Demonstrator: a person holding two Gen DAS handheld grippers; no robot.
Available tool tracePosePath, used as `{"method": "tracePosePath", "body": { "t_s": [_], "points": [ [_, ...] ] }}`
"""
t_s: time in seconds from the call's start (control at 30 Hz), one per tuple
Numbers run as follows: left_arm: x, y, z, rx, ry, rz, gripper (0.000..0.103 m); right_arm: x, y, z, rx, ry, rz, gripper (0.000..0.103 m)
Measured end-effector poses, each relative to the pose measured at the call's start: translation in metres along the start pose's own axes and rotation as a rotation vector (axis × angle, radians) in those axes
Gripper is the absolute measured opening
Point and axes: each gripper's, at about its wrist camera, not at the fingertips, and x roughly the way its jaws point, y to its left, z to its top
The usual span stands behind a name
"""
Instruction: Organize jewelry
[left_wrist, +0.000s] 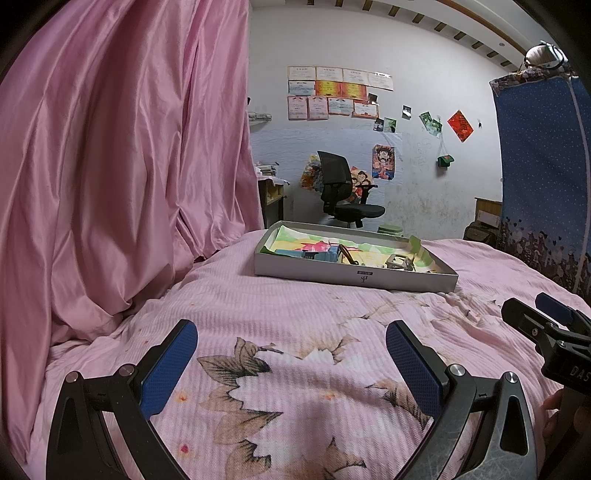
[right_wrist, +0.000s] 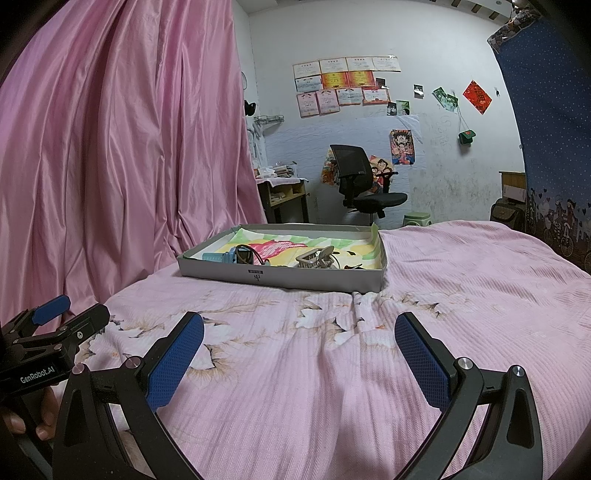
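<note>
We hold the left gripper and right gripper level above the bedspread's near edge, jaws apart, empty. The jewelry tray sits mid-bedspread.

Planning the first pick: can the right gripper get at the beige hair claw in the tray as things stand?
Probably yes. The right gripper is open and empty, with only bare bedspread between it and the tray. The hair claw lies uncovered near the low front wall, so reaching over it looks feasible.

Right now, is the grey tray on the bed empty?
Not empty: the grey tray holds a beige hair clip and a blue item.
</note>
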Motion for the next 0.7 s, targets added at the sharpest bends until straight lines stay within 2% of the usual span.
{"method": "tracePosePath", "body": {
  "t_s": [0.7],
  "points": [
    [0.0027,-0.0003,0.001,0.016,0.0,0.015,0.103,0.0002,0.0005,0.0005,-0.002,0.002,0.0,0.102]
  ]
}}
